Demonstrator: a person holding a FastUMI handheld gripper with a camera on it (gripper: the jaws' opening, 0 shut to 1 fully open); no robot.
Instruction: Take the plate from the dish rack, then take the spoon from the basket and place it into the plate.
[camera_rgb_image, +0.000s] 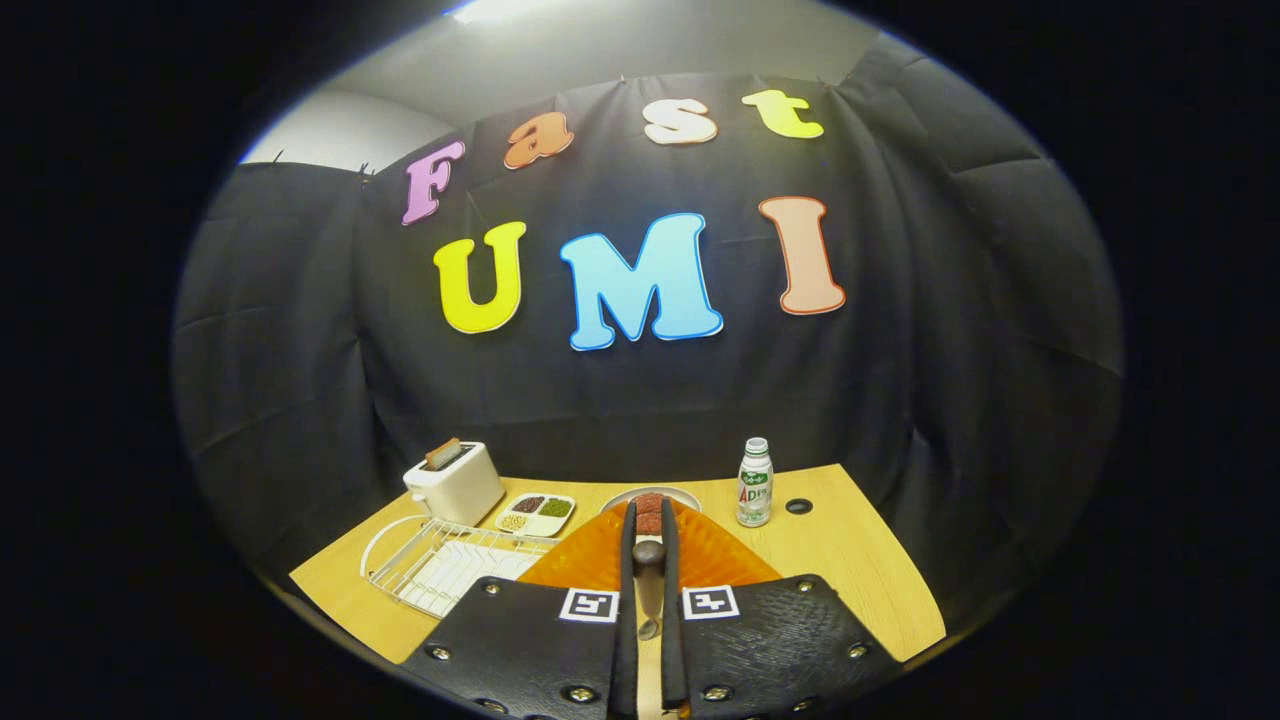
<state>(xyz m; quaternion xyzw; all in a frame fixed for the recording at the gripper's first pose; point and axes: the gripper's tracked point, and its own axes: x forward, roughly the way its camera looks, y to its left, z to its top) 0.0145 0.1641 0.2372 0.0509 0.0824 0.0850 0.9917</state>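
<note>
The gripper (648, 530) is seen clenched on a spoon (648, 590), with both fingers pressed against it from the two sides. The spoon is held with its long axis along the fingers. Its dark handle end is pointed forward, away from the camera, and its small shiny bowl is pointed back toward the camera, low between the two finger bases. The middle of the spoon is partly covered by the fingers, so its full shape cannot be made out.

Under the fingers an orange basket (600, 560) is found; only its ribbed upper part is visible, and the rest is hidden behind the gripper body. Just beyond the fingertips a pale plate (685, 494) is lying on the wooden table (850, 570). Only its far rim is seen, because the near part is blocked by the basket and the fingertips.

To the left of the basket a white wire dish rack (440, 565) is placed, and it is cut off partly by the gripper body. Behind the rack a white toaster (455, 483) is standing with a slice of bread in its slot. Beside the toaster a small divided tray (537, 513) with dark, green and pale contents is set. To the right of the plate a small bottle (755, 483) is standing upright, and near it a dark round hole (798, 506) is seen in the table.
</note>
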